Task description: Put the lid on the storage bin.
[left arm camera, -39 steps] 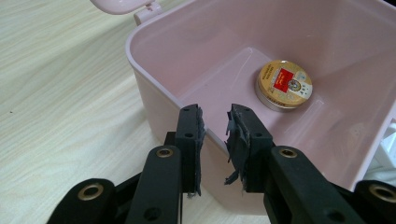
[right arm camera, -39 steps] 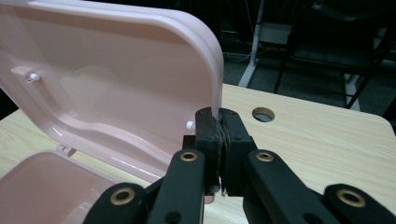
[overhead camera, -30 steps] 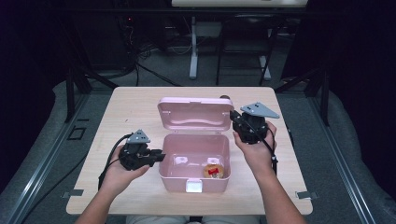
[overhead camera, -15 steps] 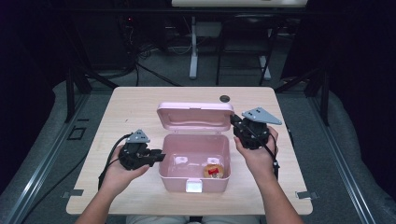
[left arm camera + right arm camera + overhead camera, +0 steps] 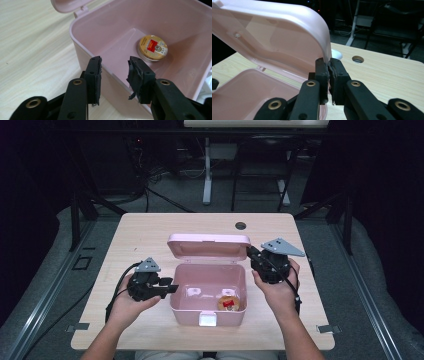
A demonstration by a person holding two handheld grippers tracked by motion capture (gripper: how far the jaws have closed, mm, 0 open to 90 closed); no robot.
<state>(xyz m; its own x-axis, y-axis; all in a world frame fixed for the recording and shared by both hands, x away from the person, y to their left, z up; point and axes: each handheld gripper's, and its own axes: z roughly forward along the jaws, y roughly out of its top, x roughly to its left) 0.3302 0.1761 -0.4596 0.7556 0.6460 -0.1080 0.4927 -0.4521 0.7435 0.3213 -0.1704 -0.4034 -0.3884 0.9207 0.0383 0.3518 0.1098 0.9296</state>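
I am working on a pale wood-grain rectangular table (image 5: 150,235) with a round cable hole (image 5: 240,225) near its far edge, set on grey flooring in a dark room with black frame legs and cables at the top of the high view. The pink plastic hinged box (image 5: 207,292) sits at the centre of the frame, with a small round gold-and-red tin (image 5: 228,303) lying in its lower right corner. My right gripper (image 5: 251,254), right of centre, has its jaws pinched tight on the edge of the box's pink rounded lid (image 5: 209,246). My left gripper (image 5: 172,287), left of centre, has just been opening; its jaws straddle the box's left wall without pressing it. Compared with a second ago, the lid stands more upright, tipped forward from its laid-back position.
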